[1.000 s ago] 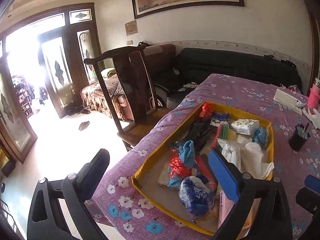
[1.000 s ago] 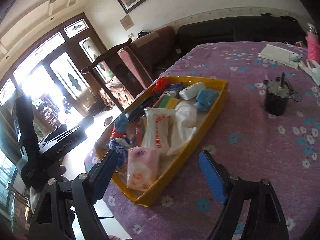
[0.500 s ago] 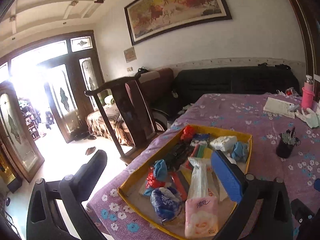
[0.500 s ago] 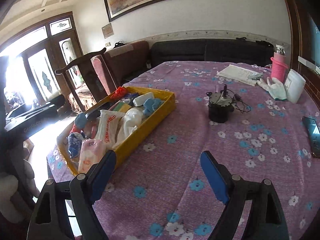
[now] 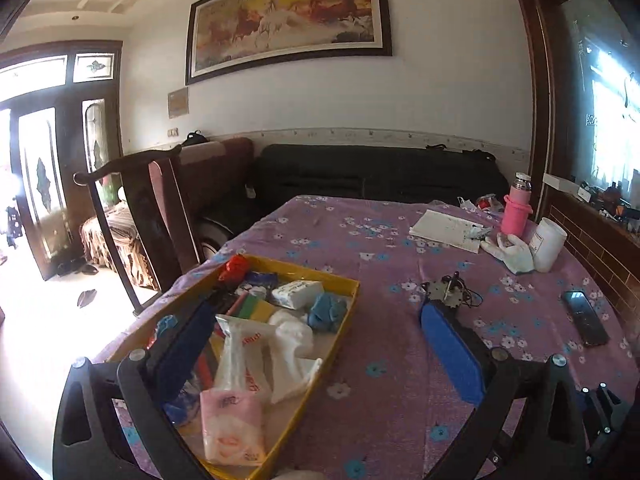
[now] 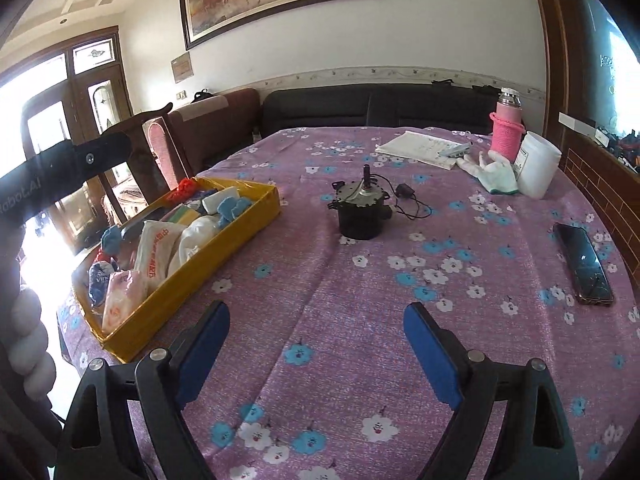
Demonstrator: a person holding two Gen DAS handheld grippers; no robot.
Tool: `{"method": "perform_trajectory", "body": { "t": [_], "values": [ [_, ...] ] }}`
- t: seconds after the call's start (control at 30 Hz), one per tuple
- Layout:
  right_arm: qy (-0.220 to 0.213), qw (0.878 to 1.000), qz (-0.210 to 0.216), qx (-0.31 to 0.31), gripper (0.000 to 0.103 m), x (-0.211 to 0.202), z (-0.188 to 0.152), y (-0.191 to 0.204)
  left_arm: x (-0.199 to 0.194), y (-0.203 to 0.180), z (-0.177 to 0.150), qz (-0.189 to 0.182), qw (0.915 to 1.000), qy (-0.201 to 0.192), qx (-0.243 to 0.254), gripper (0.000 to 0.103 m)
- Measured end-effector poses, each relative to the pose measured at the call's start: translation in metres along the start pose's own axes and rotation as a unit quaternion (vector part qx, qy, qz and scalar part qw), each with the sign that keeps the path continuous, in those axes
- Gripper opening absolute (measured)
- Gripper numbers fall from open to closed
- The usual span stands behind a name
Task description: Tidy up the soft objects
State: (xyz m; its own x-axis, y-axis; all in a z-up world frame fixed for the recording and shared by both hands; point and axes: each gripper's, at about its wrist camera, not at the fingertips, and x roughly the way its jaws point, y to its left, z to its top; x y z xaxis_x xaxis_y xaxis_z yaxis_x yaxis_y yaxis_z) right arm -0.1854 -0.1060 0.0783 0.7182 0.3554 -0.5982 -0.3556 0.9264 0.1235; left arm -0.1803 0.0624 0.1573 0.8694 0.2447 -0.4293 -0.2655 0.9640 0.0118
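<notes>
Soft packets fill the yellow tray, lying between the left gripper's spread fingers. The right gripper gapes empty over bare cloth. A shallow pinch might snag only slippery wrapper, which could slide free.

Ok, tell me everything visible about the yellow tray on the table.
The yellow tray is a shallow rectangular box with low walls, possibly cardboard. It sits flat on the purple floral tablecloth near the table's left edge, by the wooden chair. It is crowded with soft items: a pink tissue pack at the near end, white plastic bags, a blue cloth, a white tissue pack and something red at the far corner. Neither gripper touches it.
</notes>
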Motion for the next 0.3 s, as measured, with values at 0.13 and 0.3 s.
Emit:
{"method": "perform_trajectory", "body": {
  "t": [0.13, 0.3],
  "values": [
    [0.008, 1.0, -0.009, -0.008, 0.091, -0.001, -0.003, -0.009, 0.003, -0.009, -0.008, 0.002, 0.9999, 0.017, 0.004, 0.103],
    [0.015, 1.0, -0.015, -0.003, 0.091, -0.002, 0.002, -0.017, 0.009, -0.021, -0.012, 0.009, 0.999, 0.032, 0.029, 0.103]
  ]
}}
